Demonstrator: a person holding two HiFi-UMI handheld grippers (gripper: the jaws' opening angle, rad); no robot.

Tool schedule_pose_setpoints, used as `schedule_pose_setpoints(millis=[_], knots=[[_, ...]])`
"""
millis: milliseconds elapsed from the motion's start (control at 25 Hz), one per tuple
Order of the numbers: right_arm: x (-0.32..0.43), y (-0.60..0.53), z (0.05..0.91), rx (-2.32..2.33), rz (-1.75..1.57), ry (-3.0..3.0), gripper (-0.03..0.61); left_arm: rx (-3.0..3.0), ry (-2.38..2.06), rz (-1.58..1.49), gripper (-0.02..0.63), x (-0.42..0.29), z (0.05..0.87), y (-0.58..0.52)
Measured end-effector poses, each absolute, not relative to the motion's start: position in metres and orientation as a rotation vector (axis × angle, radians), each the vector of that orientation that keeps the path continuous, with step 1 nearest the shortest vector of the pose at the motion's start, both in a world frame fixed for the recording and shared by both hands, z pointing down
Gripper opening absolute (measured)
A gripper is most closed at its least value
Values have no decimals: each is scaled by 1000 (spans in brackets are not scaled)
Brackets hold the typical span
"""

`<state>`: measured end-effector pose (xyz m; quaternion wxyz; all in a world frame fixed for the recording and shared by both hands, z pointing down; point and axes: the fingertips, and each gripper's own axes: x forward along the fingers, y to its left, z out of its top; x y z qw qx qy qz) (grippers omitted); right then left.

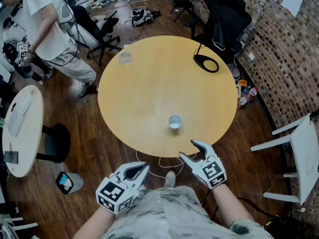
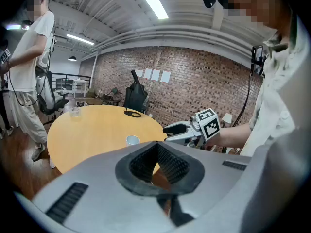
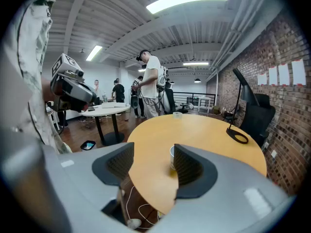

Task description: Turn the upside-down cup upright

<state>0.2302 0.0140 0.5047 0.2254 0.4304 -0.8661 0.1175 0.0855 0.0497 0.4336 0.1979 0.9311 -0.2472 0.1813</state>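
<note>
Round wooden counter [image 1: 149, 78] in a brick-walled room. The cup [image 1: 174, 121] stands near its lower edge, just upper left of the right gripper [image 1: 187, 149], whose fingers are spread and empty. The left gripper [image 1: 144, 167], fingers pressed together, hangs farther off. I cannot tell which end of the cup faces up.

Cup [image 3: 172, 155] half hidden behind right tool [image 3: 153, 165]; white chair [image 1: 299, 153] cut by head view's edge.

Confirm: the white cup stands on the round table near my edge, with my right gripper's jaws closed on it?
No: the right gripper view shows the right gripper with its jaws apart and empty, short of the white cup, which stands on the round table near your edge.
</note>
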Motion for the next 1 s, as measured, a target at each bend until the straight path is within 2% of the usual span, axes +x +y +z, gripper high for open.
schedule_pose_setpoints(millis=[280, 640, 880, 1000], knots=[[233, -58, 580, 1236, 352, -2300, 336, 2614, -682, 462, 8, 65, 437, 2], [237, -117, 651, 1303, 417, -2189, 383, 2621, -698, 456, 8, 33, 445, -55], [234, -129, 666, 1302, 407, -2140, 385, 2603, -688, 474, 7, 22, 454, -72], [236, -129, 667, 1289, 408, -2118, 338, 2592, -680, 471, 8, 19, 453, -77]])
